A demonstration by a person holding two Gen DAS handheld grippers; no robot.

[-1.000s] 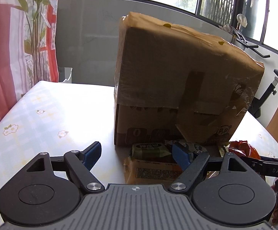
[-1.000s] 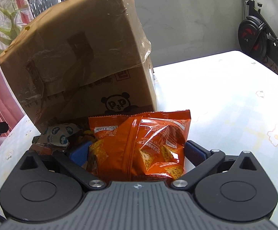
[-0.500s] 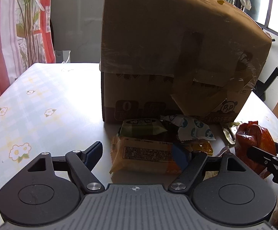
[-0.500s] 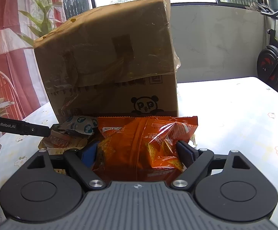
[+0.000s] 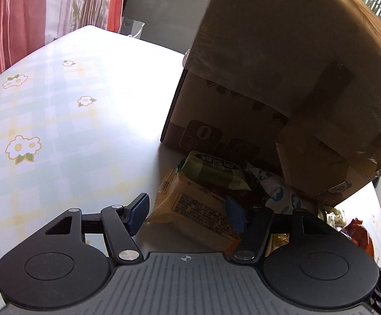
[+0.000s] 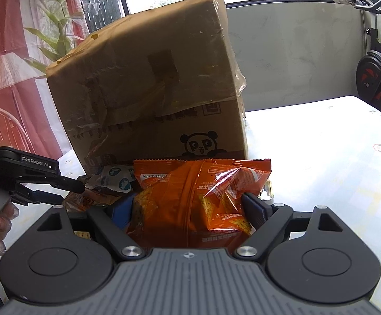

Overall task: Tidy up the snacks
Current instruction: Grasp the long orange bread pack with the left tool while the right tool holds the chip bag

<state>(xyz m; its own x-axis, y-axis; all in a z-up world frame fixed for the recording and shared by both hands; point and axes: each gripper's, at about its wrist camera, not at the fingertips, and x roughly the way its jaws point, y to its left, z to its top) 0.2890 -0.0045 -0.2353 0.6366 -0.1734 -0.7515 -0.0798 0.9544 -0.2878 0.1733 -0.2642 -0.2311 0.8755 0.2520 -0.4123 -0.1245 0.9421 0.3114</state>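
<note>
Pale checked oilcloth with small daisy prints covers the counter, which carries everything in view. Nearest in the right wrist view, the right gripper is closed on a crinkled orange foil bag of chips, its blue pads pressing into both sides of the bag. In the left wrist view the left gripper stands wide open, holding nothing; a flat yellow-orange plastic snack packet lies between its fingers, and I cannot tell whether either pad touches it. On the far end of that packet rests a green wrapped snack bar. Just to the right of the bar lies a crumpled white wrapper with blue round prints, partly under the overhanging flap of the box. All these snacks sit in one heap close against the front of a large brown cardboard box with a panda logo, which stands toward the far edge of the counter with its taped top flap hanging forward. Behind the box on the left hang red and white curtains; at the far right stands a black exercise bike by a grey wall.
</note>
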